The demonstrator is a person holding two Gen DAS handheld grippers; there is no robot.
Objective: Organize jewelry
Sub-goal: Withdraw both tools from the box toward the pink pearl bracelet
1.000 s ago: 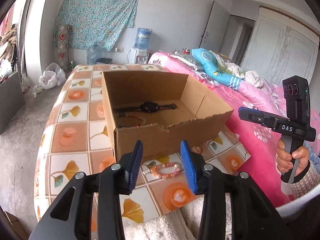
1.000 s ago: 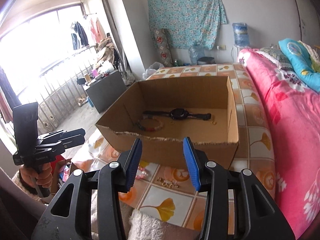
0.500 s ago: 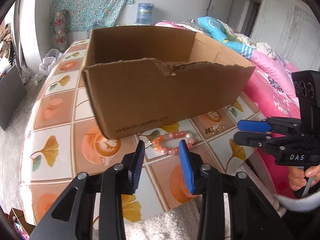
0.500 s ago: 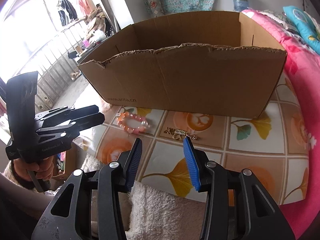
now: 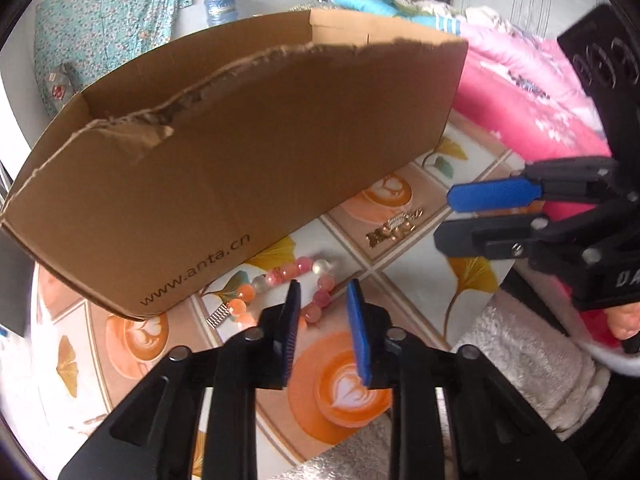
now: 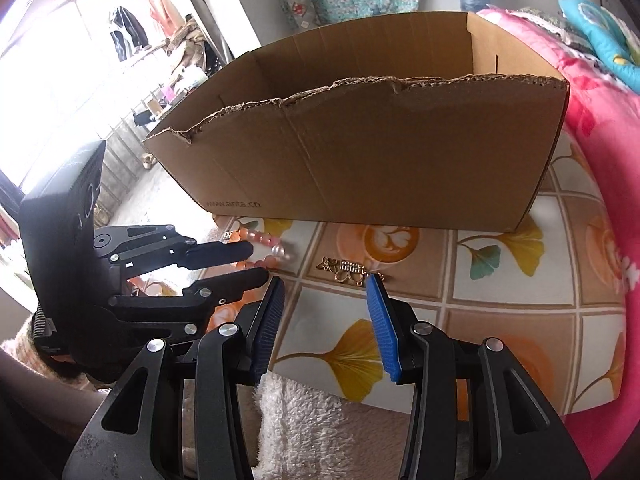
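Note:
A pink and orange bead bracelet [image 5: 280, 280] lies on the tiled tablecloth just in front of the cardboard box [image 5: 240, 152]. My left gripper [image 5: 323, 294] is open, low over the bracelet, with beads between its fingertips. A small gold hair clip [image 5: 394, 229] lies to the right of the bracelet. My right gripper [image 6: 326, 282] is open and just short of the gold clip [image 6: 350, 273]. The bracelet also shows in the right wrist view [image 6: 264, 246], with the left gripper [image 6: 252, 260] over it. The box's inside is hidden from both views.
The box [image 6: 380, 152] stands close behind both pieces and blocks the way forward. A pink quilted bed [image 6: 600, 128] lies to the right. A white fluffy cloth [image 6: 296, 420] hangs at the table's near edge [image 6: 460, 404]. The right gripper shows in the left wrist view [image 5: 460, 216].
Both grippers have dropped and moved forward towards the table. The left now straddles the bracelet, the right has neared the gold clip. The box's contents have gone out of sight.

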